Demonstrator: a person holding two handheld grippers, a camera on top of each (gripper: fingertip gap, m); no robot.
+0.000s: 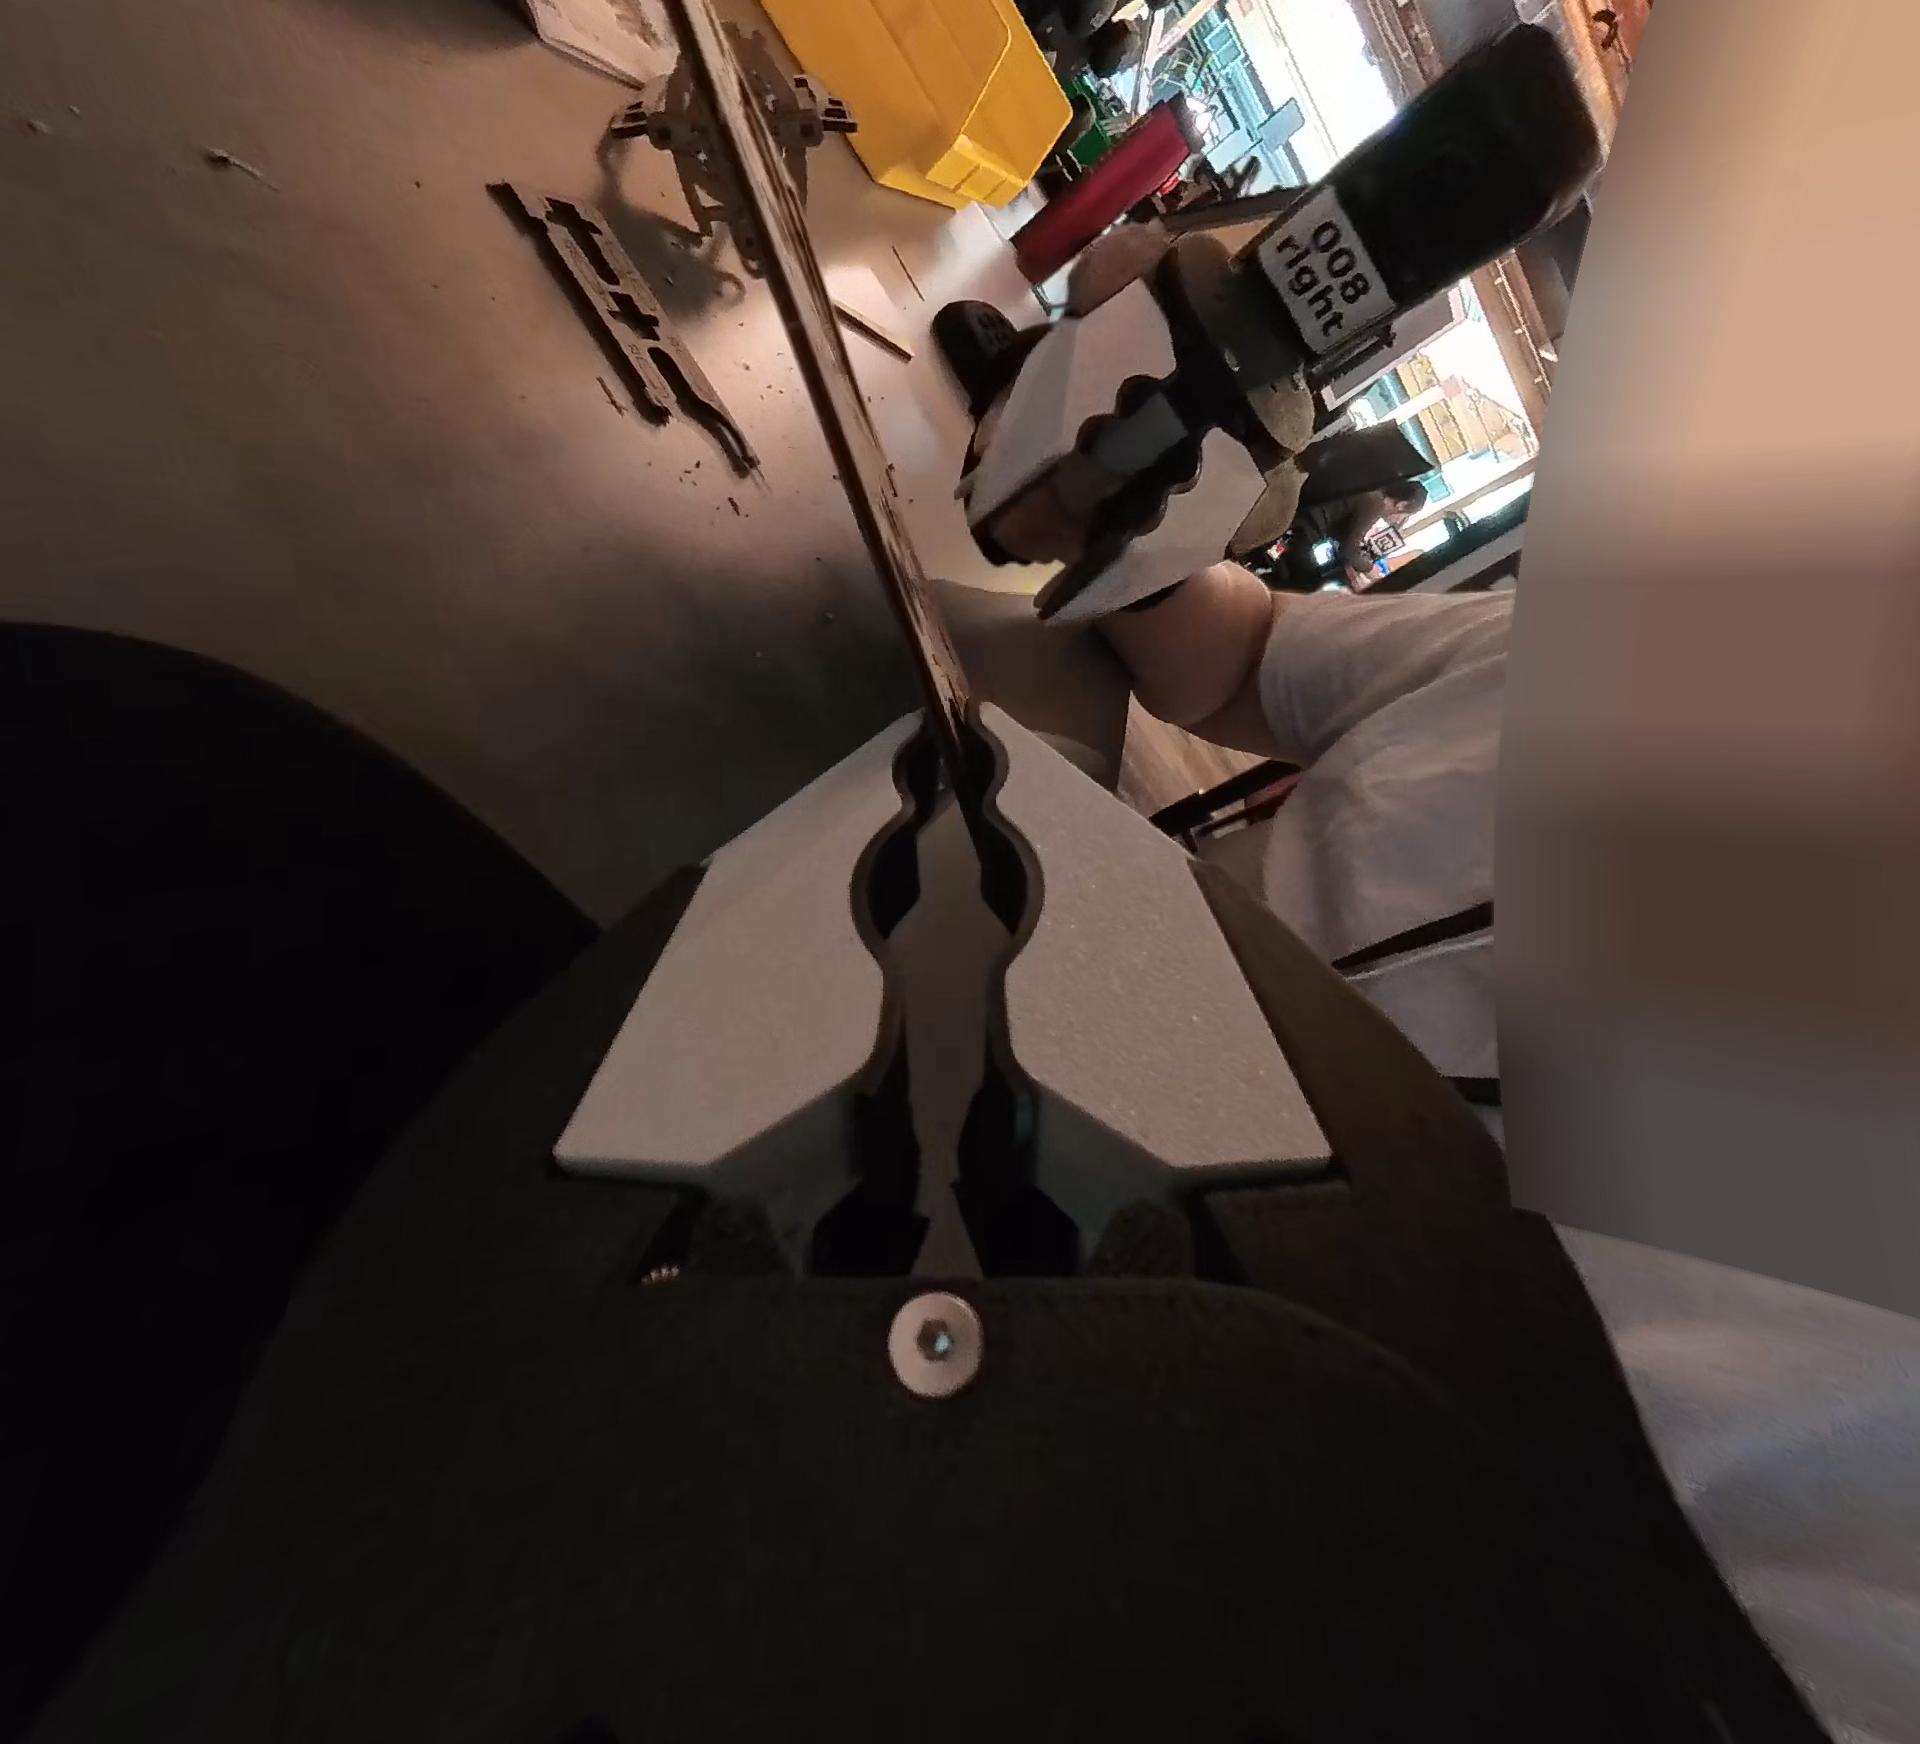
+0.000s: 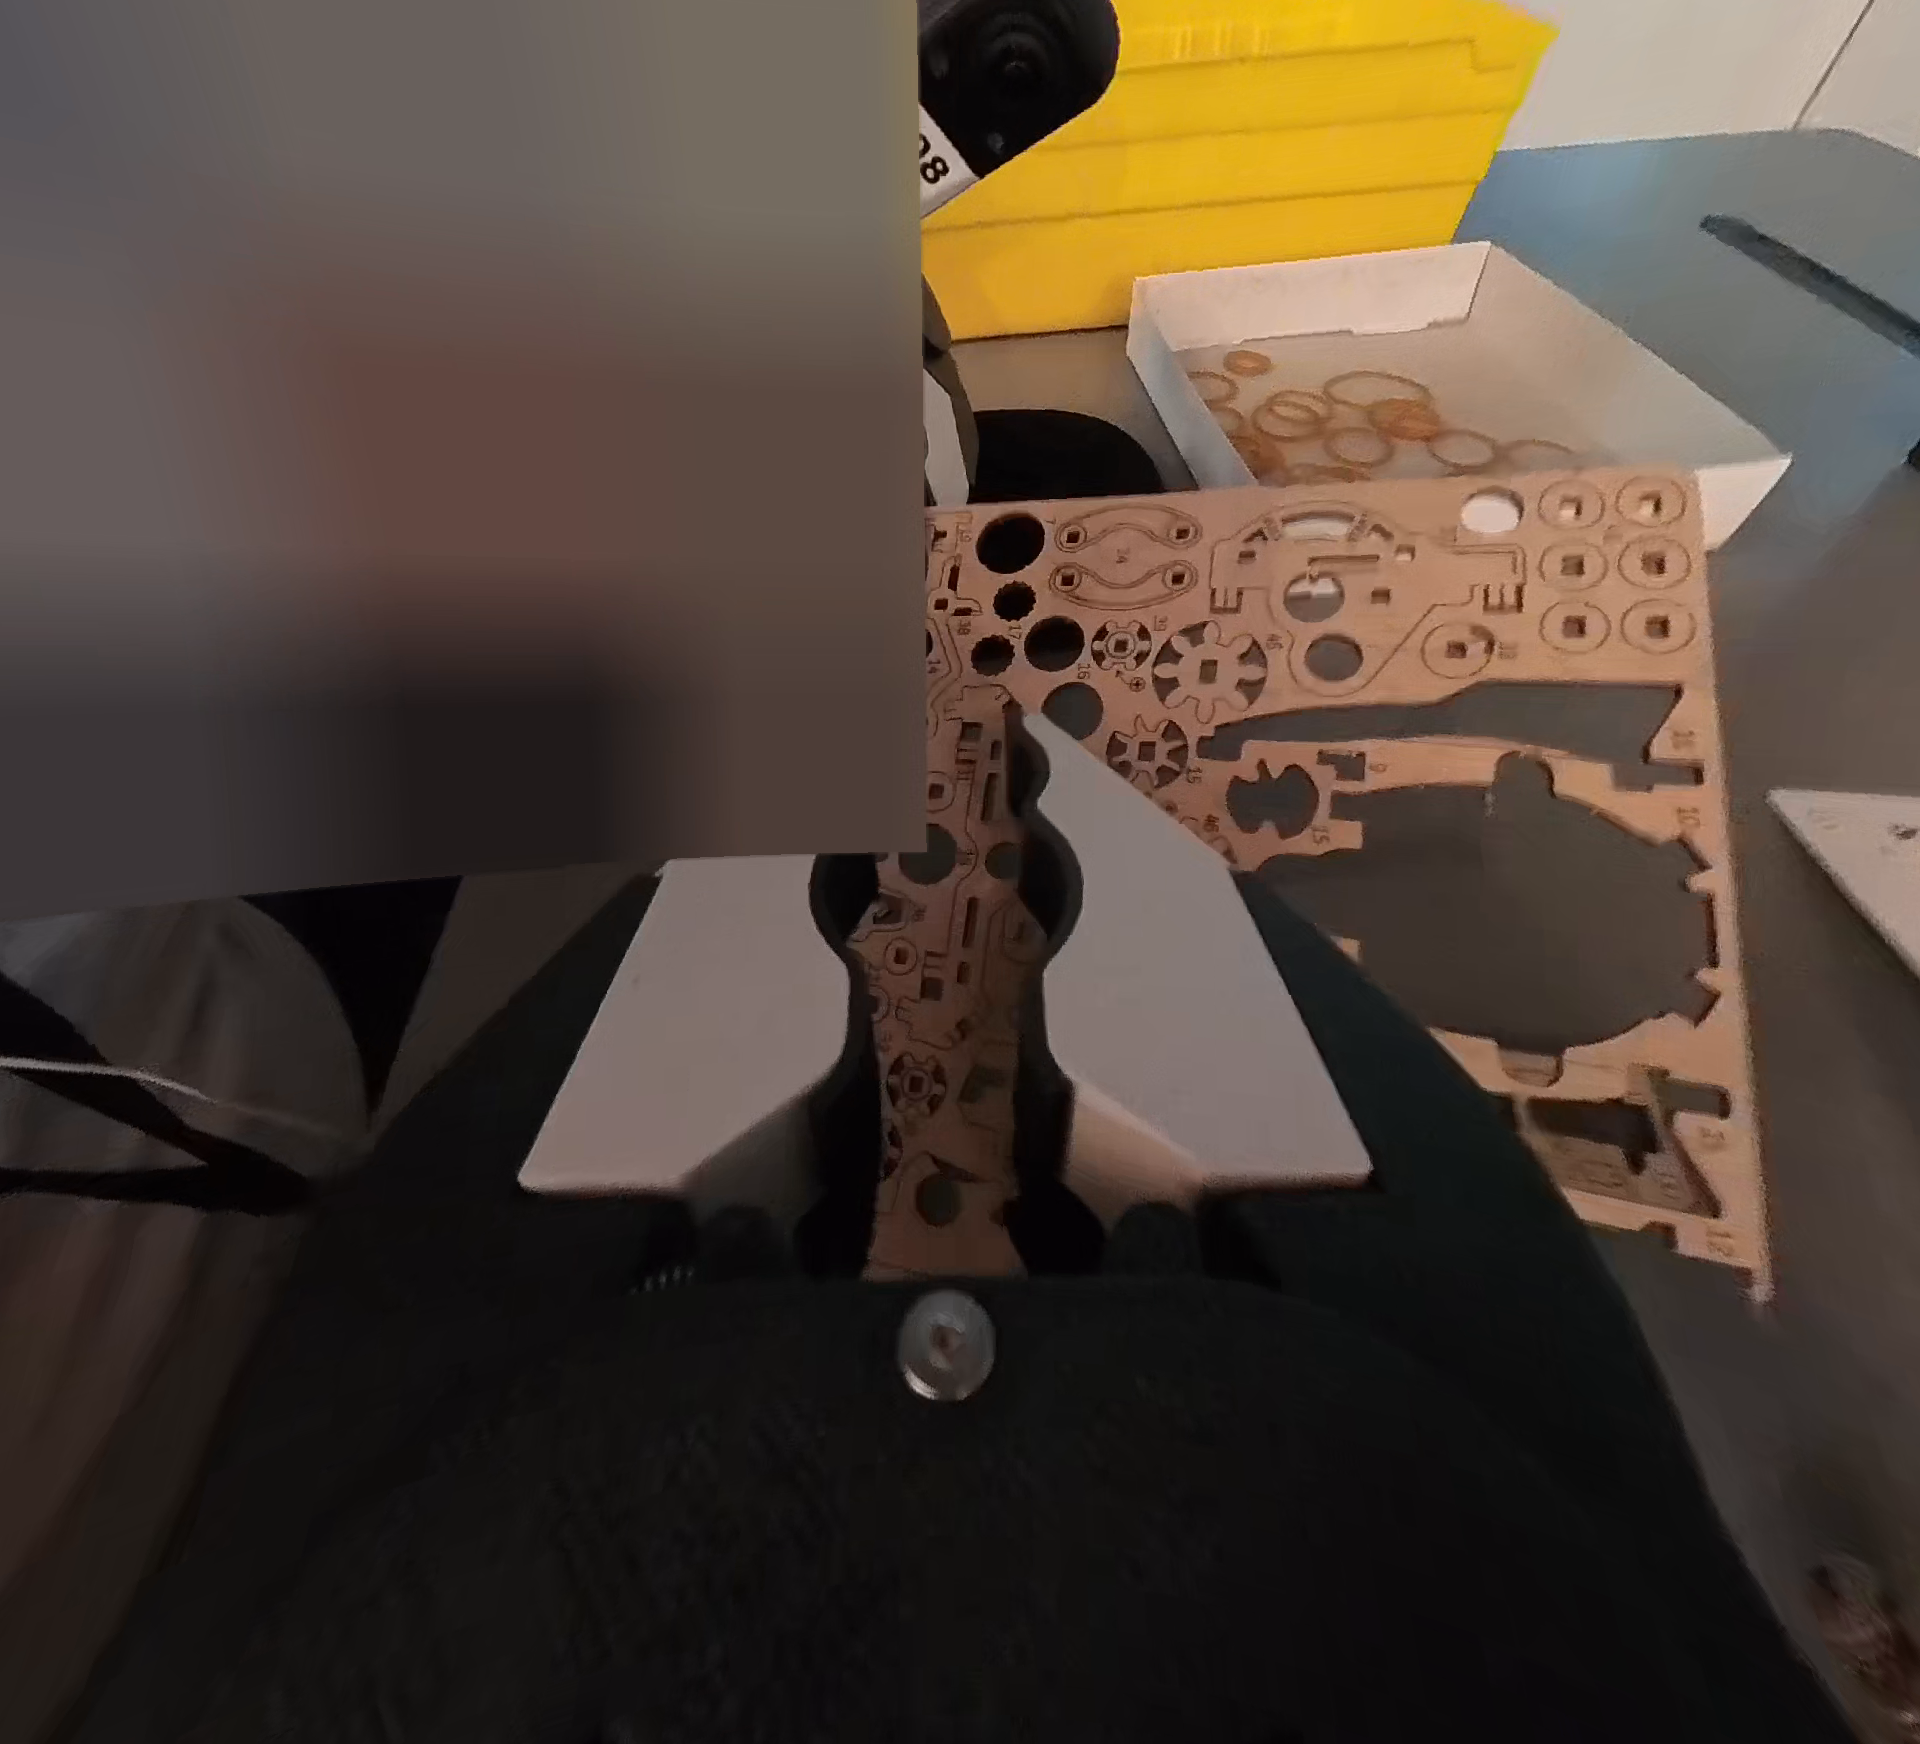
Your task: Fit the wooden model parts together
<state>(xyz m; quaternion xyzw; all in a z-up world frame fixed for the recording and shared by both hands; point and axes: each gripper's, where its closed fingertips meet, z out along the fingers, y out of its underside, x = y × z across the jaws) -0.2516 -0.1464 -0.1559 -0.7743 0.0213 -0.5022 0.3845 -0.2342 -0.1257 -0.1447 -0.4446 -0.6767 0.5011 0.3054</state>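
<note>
A thin, pale plywood sheet of laser-cut parts (image 2: 1455, 759), matt with scorched brown edges, is lying near a glossy yellow plastic bin (image 2: 1247, 167), a white card tray (image 2: 1455, 302) and a smooth grey matt worktop (image 2: 1662, 208).

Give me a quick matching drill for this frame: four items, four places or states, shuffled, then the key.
Items
1. wooden parts sheet
2. yellow bin
3. white tray
4. left gripper

States
A. holds loose rubber bands
B. shut on the sheet's edge
C. lifted off the table, several parts already punched out
D. stands behind the white tray

Pairs: 1-C, 2-D, 3-A, 4-B
</note>
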